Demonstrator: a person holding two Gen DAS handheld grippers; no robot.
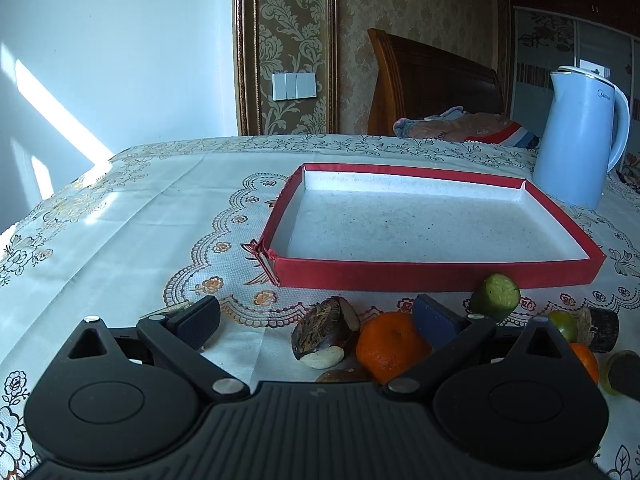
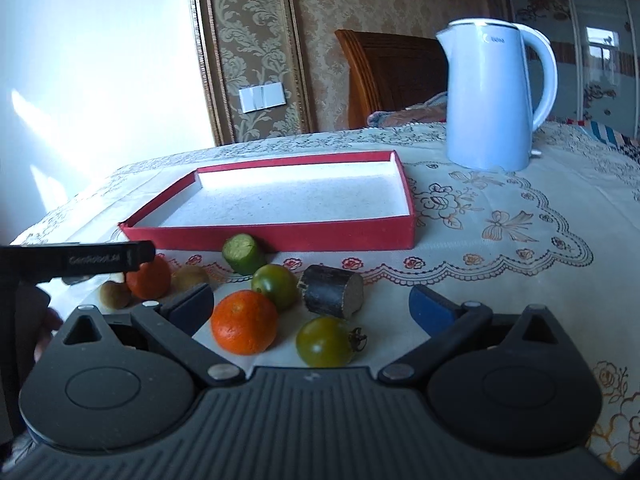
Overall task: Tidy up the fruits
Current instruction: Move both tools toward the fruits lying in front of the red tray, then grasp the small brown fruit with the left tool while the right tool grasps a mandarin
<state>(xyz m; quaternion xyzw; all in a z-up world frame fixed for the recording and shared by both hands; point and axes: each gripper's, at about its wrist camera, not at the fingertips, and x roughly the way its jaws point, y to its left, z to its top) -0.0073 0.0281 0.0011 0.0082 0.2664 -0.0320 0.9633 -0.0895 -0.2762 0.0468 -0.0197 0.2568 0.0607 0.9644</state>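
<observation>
A shallow red tray [image 1: 436, 274] [image 2: 280, 236] with a white floor lies on the tablecloth, with nothing in it. In front of it lies a cluster of fruit. In the left wrist view my left gripper [image 1: 316, 320] is open around a dark brown nut-like fruit [image 1: 324, 330] and an orange [image 1: 390, 346]; a green cut piece [image 1: 496, 296] lies to the right. In the right wrist view my right gripper [image 2: 310, 304] is open around an orange [image 2: 244, 322], two green tomatoes [image 2: 326, 340] [image 2: 276, 286] and a dark cut cylinder [image 2: 332, 290]. The left gripper's body [image 2: 80, 260] shows at left.
A pale blue electric kettle [image 2: 490, 100] [image 1: 578, 136] stands behind the tray on the right. A second orange [image 2: 150, 276], brown fruits [image 2: 190, 276] and a green cut piece [image 2: 242, 252] lie near the tray's front wall. The table ends at left and back.
</observation>
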